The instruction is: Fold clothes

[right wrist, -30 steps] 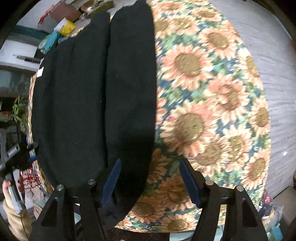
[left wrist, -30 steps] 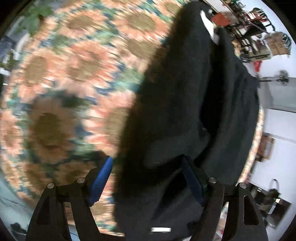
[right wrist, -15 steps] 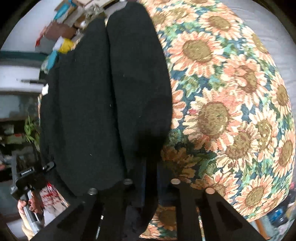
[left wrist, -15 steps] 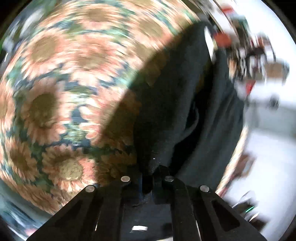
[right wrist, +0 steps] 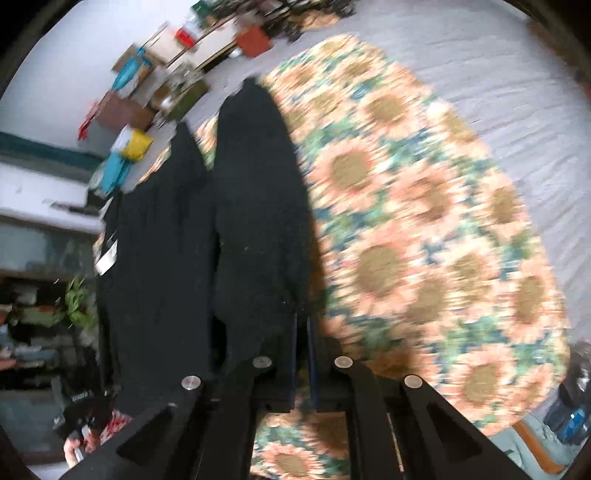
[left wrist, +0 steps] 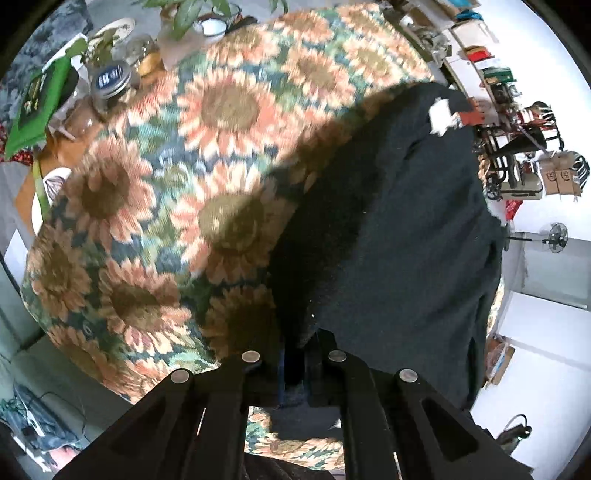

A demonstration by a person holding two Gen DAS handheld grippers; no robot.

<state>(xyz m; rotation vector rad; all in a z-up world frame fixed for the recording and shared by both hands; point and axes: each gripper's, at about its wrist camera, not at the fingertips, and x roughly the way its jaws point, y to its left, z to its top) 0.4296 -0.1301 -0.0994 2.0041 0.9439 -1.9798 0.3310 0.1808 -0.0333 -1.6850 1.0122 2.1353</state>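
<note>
A black garment (left wrist: 399,229) lies along the sunflower-patterned tablecloth (left wrist: 184,184), with a white label (left wrist: 439,114) at its far end. My left gripper (left wrist: 295,354) is shut on the garment's near edge and holds it lifted off the cloth. In the right wrist view the same black garment (right wrist: 255,221) shows as two long folded strips. My right gripper (right wrist: 303,332) is shut on the near corner of the right strip and holds it raised above the tablecloth (right wrist: 424,240).
Jars (left wrist: 110,79), potted plants (left wrist: 192,18) and a green book (left wrist: 40,99) stand at the table's far left. Shelves and boxes (right wrist: 155,85) line the wall beyond the table. A sewing machine stand (left wrist: 517,147) is at the right.
Both grippers were open a second ago; each has since shut on the garment's near edge and lifted it upward and away from the cloth.
</note>
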